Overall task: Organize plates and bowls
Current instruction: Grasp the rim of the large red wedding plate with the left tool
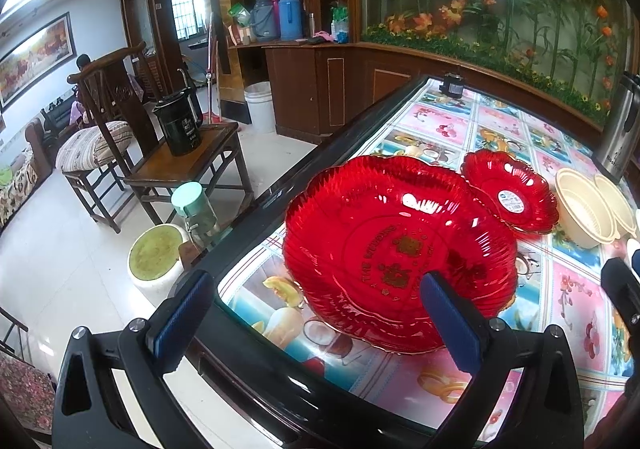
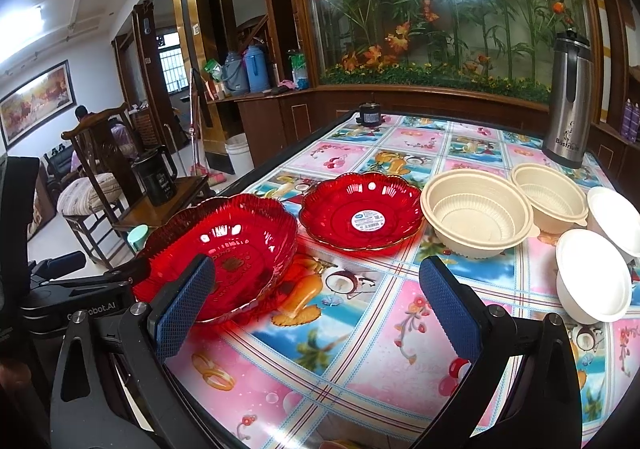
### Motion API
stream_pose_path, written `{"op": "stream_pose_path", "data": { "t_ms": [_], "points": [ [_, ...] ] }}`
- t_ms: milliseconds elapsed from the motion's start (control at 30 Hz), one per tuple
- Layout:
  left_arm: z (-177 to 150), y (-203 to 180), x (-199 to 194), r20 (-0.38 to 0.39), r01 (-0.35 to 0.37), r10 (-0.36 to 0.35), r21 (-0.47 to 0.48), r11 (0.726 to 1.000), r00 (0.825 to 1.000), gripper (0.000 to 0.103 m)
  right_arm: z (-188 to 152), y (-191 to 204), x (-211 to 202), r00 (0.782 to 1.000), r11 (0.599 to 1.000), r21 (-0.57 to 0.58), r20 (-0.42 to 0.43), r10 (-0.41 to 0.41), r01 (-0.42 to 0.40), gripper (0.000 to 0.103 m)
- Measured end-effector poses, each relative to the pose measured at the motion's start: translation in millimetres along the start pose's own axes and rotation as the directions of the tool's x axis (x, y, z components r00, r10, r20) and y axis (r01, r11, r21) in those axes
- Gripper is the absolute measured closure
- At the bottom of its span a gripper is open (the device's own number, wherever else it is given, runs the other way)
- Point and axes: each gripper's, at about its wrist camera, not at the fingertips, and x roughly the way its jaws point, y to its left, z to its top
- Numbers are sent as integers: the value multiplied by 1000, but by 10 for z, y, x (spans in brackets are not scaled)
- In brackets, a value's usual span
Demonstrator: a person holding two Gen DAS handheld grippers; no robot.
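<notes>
Here is the left gripper (image 1: 316, 317), fingers spread wide and released, hanging over the near left corner of the counter (image 1: 568, 289) with the large red plate (image 1: 400, 249) framed between them; its right finger (image 1: 450, 323) overlaps the plate's near rim in view, though whether it touches I cannot tell. In the right wrist view that large red plate (image 2: 224, 249) sits at the near left edge of the counter (image 2: 360, 349), and the left gripper's black body reaches its left rim. Just beyond it to the right lies the small red plate (image 2: 360, 217), a white sticker at its centre; in the left wrist view the small red plate (image 1: 510, 195) overlaps the big one's far right edge. Moving right, there are two cream bowls: the larger cream bowl (image 2: 478, 217) just beside the small plate, the smaller cream bowl (image 2: 550, 195) behind it to the right and touching it. At the far right edge sit two white bowls, tilted on their sides, the near white bowl (image 2: 592, 275) and the far white bowl (image 2: 616, 217) close together. The right gripper (image 2: 316, 307) hovers over the near middle of the fruit-patterned cloth, fingers apart and holding nothing. A steel thermos jug (image 2: 570, 97) stands at the far right corner, and a small black jar (image 2: 370, 114) at the far edge.
</notes>
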Motion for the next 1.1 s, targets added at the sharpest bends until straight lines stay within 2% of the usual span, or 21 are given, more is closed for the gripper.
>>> {"op": "stream_pose_path", "data": {
  "t_ms": [233,333,467,700,1100],
  "points": [
    [99,320,136,-37,-28,25,-61,998,999,0,134,53,126,999,1000,15,-37,14,-13,0],
    [158,484,213,-60,-52,47,-85,995,997,0,189,84,274,996,999,34,-82,26,-23,0],
    [189,604,331,-100,-45,32,-121,992,994,0,189,169,563,982,997,60,-178,57,-47,0],
    [197,504,506,-140,-38,26,-87,995,990,0,130,191,878,960,987,133,-256,118,-85,0],
    [216,403,456,-100,-36,30,-53,998,995,0,116,85,972,955,977,193,-260,139,-90,0]
  ]
}}
